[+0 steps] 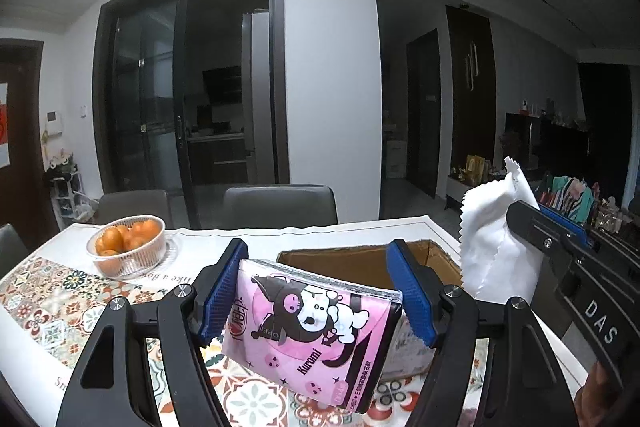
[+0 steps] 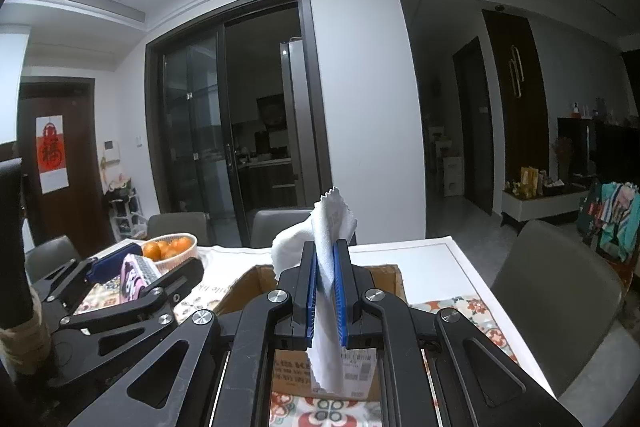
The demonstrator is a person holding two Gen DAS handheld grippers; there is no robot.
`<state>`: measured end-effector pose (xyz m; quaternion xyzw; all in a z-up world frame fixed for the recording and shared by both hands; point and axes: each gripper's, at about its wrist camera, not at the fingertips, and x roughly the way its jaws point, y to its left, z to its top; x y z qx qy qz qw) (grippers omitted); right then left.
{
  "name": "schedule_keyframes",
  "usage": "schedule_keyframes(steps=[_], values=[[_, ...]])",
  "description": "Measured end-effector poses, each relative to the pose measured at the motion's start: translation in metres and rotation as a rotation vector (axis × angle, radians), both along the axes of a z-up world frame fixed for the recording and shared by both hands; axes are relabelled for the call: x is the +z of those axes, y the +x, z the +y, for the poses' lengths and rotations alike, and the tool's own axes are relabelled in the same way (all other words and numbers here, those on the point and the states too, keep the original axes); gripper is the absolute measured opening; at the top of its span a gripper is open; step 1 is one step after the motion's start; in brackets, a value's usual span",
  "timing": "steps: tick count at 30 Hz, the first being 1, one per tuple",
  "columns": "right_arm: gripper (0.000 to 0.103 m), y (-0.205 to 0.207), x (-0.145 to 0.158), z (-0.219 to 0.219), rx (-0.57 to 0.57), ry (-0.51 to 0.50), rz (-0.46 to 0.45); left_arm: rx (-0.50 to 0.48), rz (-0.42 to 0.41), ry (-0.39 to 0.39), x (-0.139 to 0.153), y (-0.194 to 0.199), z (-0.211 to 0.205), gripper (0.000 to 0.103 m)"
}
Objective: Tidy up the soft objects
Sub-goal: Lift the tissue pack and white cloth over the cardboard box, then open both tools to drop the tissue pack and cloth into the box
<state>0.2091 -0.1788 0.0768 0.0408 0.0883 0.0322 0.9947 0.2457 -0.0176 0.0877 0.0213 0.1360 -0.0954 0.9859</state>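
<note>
My left gripper (image 1: 316,291) squeezes the pink tissue pack (image 1: 308,331) across its width, beside the cardboard box (image 1: 416,259); it feels light and squashy. My right gripper (image 2: 326,291) pinches the limp white cloth (image 2: 330,227) mid-fold above the box, likely to slip.

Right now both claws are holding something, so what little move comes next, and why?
Probably lower the right gripper and let the white packet drop into the cardboard box: it hangs pinched right over the open box, while the left gripper holds the pink tissue pack beside it.
</note>
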Motion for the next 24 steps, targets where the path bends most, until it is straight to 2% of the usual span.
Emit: schedule_keyframes(steps=[12, 20, 24], values=[[0.010, 0.050, 0.002, -0.012, 0.001, -0.015, 0.004, -0.019, 0.010, 0.028, 0.002, 0.055, -0.015, 0.072], [0.010, 0.089, -0.013, -0.022, 0.014, 0.004, 0.075, -0.035, 0.066, 0.045, -0.014, 0.092, -0.024, 0.072], [0.010, 0.108, -0.023, -0.026, 0.018, 0.008, 0.122, -0.046, 0.120, 0.056, -0.026, 0.109, -0.027, 0.073]])
